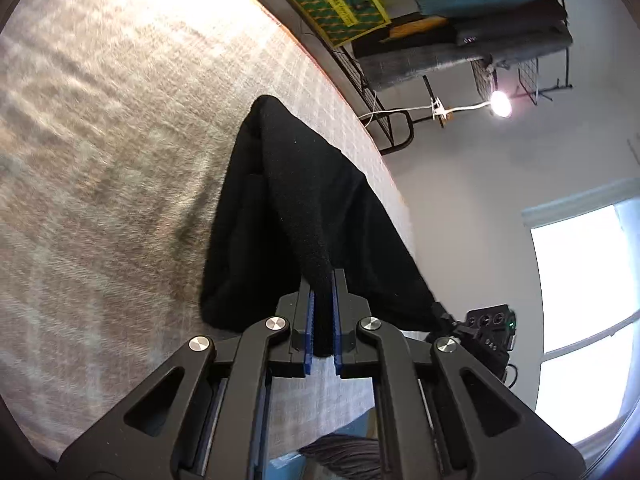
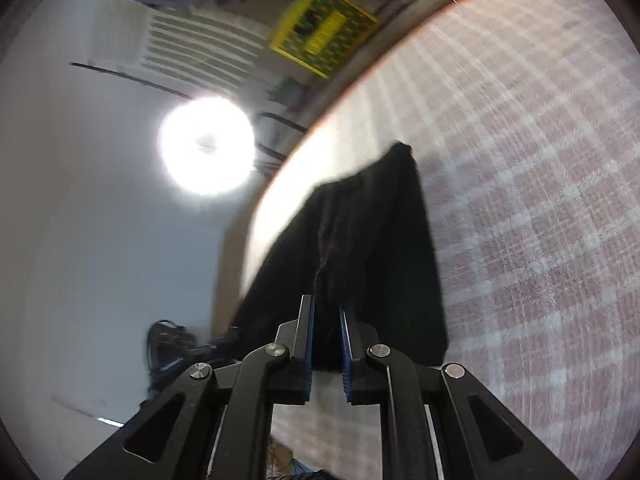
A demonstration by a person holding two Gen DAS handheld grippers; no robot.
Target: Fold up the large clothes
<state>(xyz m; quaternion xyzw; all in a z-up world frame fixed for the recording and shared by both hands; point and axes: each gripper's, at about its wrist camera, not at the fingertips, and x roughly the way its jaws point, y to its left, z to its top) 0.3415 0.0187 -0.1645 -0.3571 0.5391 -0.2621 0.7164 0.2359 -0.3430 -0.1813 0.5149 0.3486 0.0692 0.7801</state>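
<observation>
Left wrist view: left gripper [image 1: 323, 280] jaws pinch a soft black garment [image 1: 288, 208] lifted over the checked surface [image 1: 120, 160]; right gripper [image 2: 328, 304] likewise clamps it. Limp, light knit; edges or corners look the best hold.

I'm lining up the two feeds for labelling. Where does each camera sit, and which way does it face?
Left wrist: on the left gripper, looking along its fingers at the black garment pinched between them, over the checked tabletop.
Right wrist: on the right gripper, fingers clamping that garment, lamp behind.
Shared: garment, tabletop, yellow-green box.
</observation>
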